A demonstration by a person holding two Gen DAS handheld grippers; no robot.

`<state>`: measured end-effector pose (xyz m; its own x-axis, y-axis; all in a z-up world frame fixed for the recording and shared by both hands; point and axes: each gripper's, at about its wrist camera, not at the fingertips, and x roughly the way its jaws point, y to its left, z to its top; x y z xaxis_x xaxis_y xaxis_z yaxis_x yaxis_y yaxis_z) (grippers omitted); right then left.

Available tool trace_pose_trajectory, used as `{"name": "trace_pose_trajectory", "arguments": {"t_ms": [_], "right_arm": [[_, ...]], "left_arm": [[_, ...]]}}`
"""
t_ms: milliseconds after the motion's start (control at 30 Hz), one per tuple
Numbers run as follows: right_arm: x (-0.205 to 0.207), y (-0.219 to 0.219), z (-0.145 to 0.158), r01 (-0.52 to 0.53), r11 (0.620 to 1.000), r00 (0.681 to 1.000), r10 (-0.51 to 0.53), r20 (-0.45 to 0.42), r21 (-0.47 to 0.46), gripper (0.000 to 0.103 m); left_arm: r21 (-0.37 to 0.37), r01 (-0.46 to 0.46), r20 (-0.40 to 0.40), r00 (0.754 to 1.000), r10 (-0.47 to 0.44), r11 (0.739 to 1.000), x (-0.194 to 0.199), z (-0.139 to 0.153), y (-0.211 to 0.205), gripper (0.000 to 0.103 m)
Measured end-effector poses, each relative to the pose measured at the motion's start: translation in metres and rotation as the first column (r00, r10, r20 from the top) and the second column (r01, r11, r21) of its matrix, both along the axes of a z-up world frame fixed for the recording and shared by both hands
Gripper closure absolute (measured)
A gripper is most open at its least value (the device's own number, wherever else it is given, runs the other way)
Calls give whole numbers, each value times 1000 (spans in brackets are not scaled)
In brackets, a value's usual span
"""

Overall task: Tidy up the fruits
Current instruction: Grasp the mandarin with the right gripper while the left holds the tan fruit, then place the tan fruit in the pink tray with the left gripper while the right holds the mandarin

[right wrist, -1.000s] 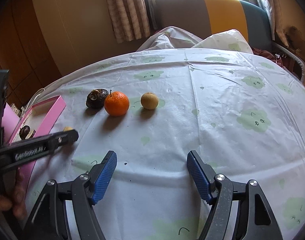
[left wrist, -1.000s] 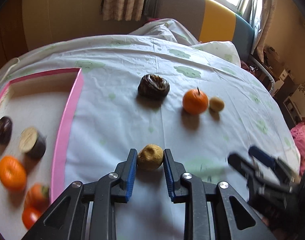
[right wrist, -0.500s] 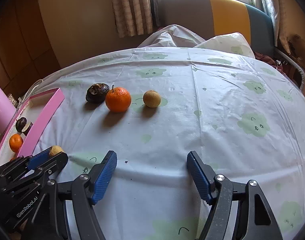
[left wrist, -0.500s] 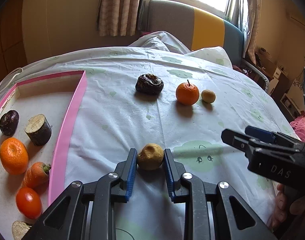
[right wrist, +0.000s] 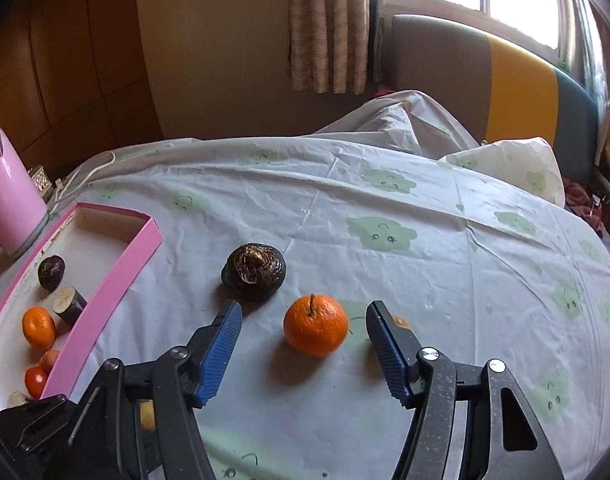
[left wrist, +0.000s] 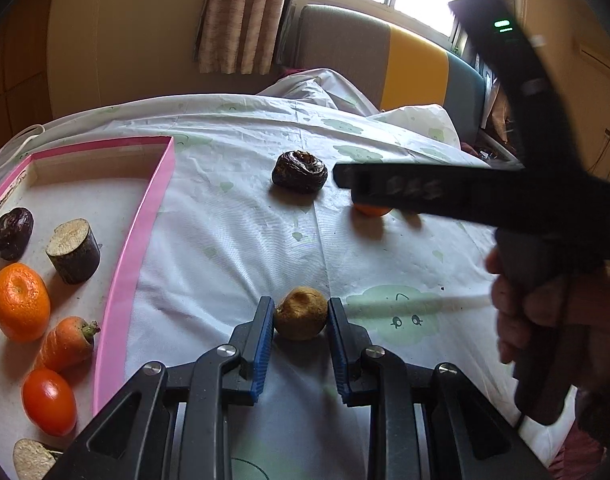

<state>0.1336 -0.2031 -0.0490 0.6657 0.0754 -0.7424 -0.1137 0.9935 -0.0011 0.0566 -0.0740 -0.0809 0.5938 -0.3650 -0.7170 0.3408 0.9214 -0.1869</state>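
We work over a table spread with a pale cloth [right wrist: 445, 280] printed with green clouds, a window and curtain behind it. Our left gripper [left wrist: 300, 334] pinches a small brown fruit [left wrist: 300, 313] between its blue pads, down on the cloth. To its left sits a pink tray [left wrist: 145, 216] holding a tangerine [left wrist: 20, 301], a carrot [left wrist: 65, 343], a tomato [left wrist: 49, 401], a cut dark stub [left wrist: 73, 250] and a dark round fruit [left wrist: 12, 232]. Ahead of the left gripper lies a wrinkled dark fruit [left wrist: 299, 176] on the cloth. Our right gripper [right wrist: 305, 354] is spread wide, its fingers on either side of an orange [right wrist: 315, 325] without touching it; the wrinkled dark fruit is just ahead and to its left. A small tan fruit shows behind its right finger, mostly hidden. A pink kettle [right wrist: 7, 200] stands beyond the tray.
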Motion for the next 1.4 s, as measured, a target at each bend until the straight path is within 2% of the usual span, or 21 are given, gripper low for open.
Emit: {"name": "trace_pose_trajectory", "arguments": {"t_ms": [100, 133, 167, 333, 433, 567, 667, 833, 1300, 1400], "right_arm": [[11, 4, -15, 2, 998, 999, -5, -44, -70, 57], [11, 1, -17, 2, 998, 999, -4, -44, -61, 64], [8, -1, -15, 3, 999, 999, -5, -34, -51, 65], [-21, -2, -6, -33, 999, 999, 33, -36, 17, 65], [-48, -8, -7, -20, 996, 998, 24, -52, 84, 65], [-74, -9, -18, 10, 998, 999, -8, -37, 63, 64], [-73, -5, -27, 4, 999, 998, -1, -69, 37, 64], [-74, -7, -27, 5, 999, 999, -3, -51, 42, 64], [-75, -6, -27, 14, 1000, 999, -12, -43, 27, 64], [-75, -4, -27, 13, 1000, 999, -12, -37, 17, 64]], "left_arm": [[-1, -1, 0, 1000, 1, 1000, 0, 0, 0, 77], [-2, -1, 1, 1000, 1, 1000, 0, 0, 1, 77], [-3, -1, 1, 1000, 1, 1000, 0, -1, 1, 77], [2, -1, 3, 1000, 1, 1000, 0, -1, 0, 77], [3, -1, 4, 1000, 1, 1000, -1, -1, 0, 77], [23, 0, 5, 1000, 0, 1000, 0, 0, -3, 77], [34, 2, 1, 1000, -2, 999, 1, 0, -4, 77], [60, 4, -1, 1000, -4, 998, -1, 2, -6, 77], [59, 7, 0, 1000, -7, 998, -3, 2, -5, 77], [82, 16, 7, 1000, -16, 997, -6, 4, -6, 77]]}}
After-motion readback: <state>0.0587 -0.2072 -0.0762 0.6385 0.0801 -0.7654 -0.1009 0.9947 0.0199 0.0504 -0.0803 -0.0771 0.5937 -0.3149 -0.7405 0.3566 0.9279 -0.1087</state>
